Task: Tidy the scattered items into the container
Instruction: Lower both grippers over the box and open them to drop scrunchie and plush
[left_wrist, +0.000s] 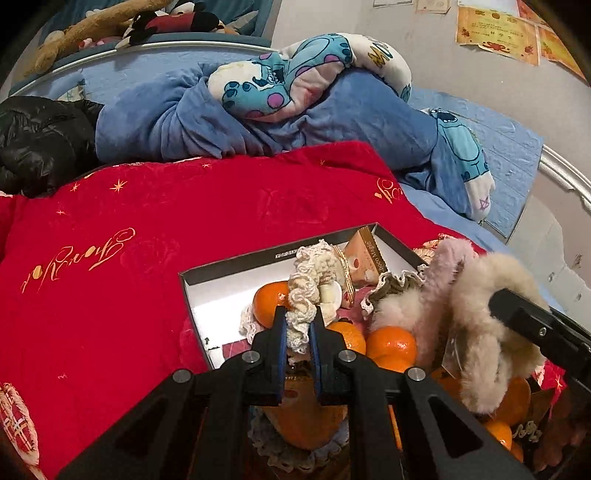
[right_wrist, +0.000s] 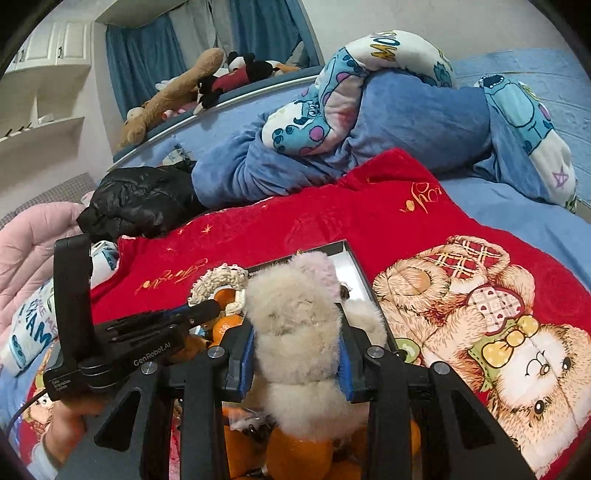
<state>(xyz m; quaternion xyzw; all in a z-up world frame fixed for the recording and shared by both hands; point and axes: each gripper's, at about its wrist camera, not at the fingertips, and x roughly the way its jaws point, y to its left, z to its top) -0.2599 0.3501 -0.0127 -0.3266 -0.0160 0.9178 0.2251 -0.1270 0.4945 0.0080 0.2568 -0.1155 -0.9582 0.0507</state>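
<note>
A black-rimmed box (left_wrist: 236, 258) with a white inside lies on the red blanket. It holds tangerines (left_wrist: 392, 347), a tan packet (left_wrist: 365, 254) and frilly scrunchies. My left gripper (left_wrist: 298, 325) is shut on a cream lace scrunchie (left_wrist: 303, 295) and holds it over the box; it shows in the right wrist view (right_wrist: 207, 308) too. My right gripper (right_wrist: 299, 354) is shut on a fluffy beige and pink scrunchie bundle (right_wrist: 295, 325) above the box's right side (right_wrist: 354, 258). The bundle (left_wrist: 476, 302) shows in the left wrist view beside the right gripper's finger (left_wrist: 517, 306).
The red blanket (left_wrist: 110, 258) with a bear print (right_wrist: 498, 317) covers the bed. A blue quilt (left_wrist: 258, 122) with a cartoon pillow lies behind. A black jacket (right_wrist: 140, 199) lies at the left. Plush toys (right_wrist: 207, 81) sit on the headboard.
</note>
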